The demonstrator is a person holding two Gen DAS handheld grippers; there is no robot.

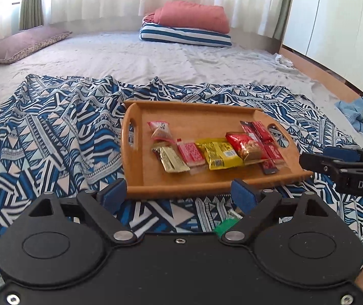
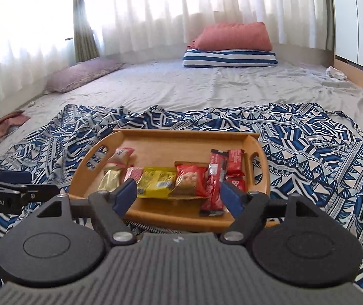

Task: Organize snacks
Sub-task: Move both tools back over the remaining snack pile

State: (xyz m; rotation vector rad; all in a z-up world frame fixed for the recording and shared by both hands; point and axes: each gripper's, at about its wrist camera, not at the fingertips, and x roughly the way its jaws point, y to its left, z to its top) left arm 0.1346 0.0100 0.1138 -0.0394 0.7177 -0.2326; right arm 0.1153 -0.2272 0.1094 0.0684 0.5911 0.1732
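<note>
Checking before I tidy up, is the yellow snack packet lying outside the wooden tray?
No, the yellow snack packet lies inside the wooden tray, between red packets.

We log, far: sheer white curtains [image 2: 156, 12], bright daylight thru; green drape [image 2: 84, 25] left. Grey bed sheet [image 1: 156, 58] w/ purple pillow [image 1: 23, 43] left; pink cushion [image 1: 194, 15] atop striped one [image 1: 185, 36].

One wooden tray [image 1: 135, 162] on one patterned cloth [image 1: 54, 132] carries eight snack packets: one gold [image 1: 172, 161], one yellow [image 1: 219, 156], and six red or pink; three pillows lie beyond.
</note>
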